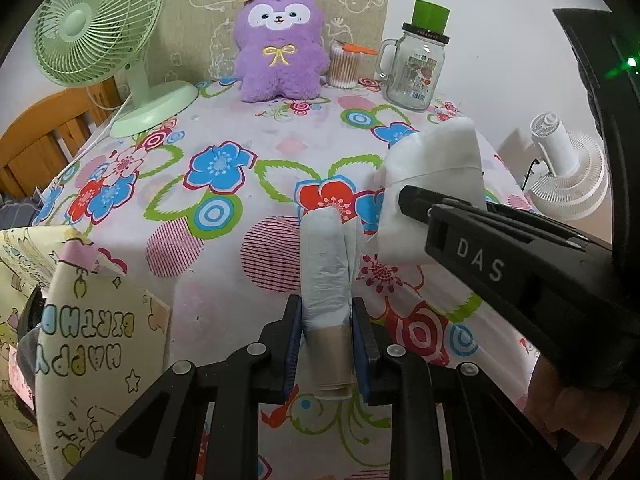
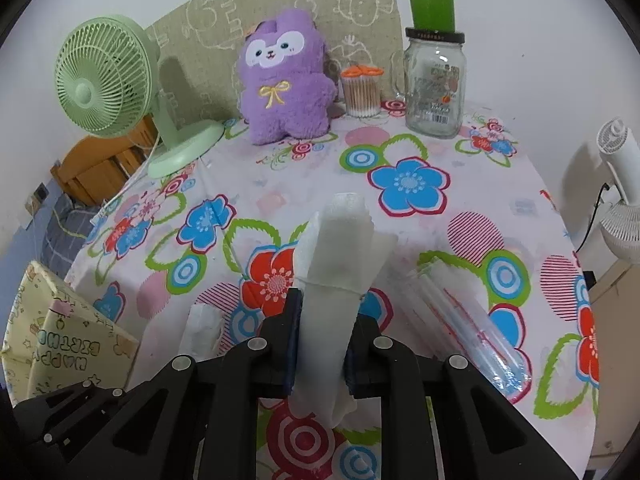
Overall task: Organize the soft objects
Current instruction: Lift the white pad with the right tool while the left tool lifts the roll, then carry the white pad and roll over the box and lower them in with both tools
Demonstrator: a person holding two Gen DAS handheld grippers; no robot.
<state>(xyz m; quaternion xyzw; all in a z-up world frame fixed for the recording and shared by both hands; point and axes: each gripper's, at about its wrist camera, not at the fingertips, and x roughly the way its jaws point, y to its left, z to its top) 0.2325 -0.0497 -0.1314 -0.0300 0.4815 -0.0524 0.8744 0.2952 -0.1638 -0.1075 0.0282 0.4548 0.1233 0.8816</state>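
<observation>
The left gripper [image 1: 326, 336] has its fingers closed on a bag roll [image 1: 326, 276], long axis pointing away toward the tabletop's [image 1: 240, 208] far edge. Just right, the right gripper [image 2: 322, 344] pinches a white cloth [image 2: 338, 256] (held above the tabletop), so the 2 soft things sit side by side.

bag roll [image 1: 326, 276]: pale, on cardboard core, upright, lifted off table; white cloth [image 2: 338, 264]: folded, raised
</observation>
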